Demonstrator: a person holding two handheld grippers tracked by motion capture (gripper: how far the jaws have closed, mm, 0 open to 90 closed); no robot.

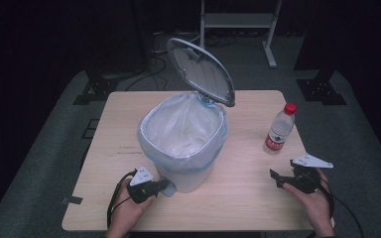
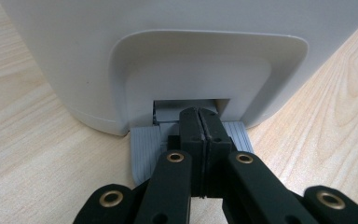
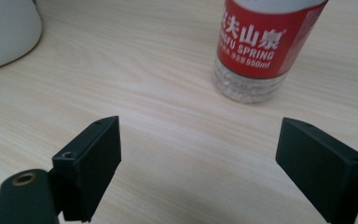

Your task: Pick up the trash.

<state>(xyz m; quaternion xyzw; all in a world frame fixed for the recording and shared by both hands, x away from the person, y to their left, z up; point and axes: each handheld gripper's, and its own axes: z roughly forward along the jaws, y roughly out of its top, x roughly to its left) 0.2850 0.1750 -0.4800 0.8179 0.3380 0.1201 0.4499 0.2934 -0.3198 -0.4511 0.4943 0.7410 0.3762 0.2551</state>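
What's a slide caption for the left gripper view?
Shut left gripper pressing the grey pedal of the white bin.

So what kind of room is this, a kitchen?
Probably not a kitchen; it looks like a lab or test room. A lone wooden table stands on grey carpet with dark surroundings, metal stands and cables lie behind it, and the person works a bin with hand-held grippers instead of bare hands.

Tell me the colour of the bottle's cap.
Red. The bottle has a red cap, matching its red label; it shows best in the high view.
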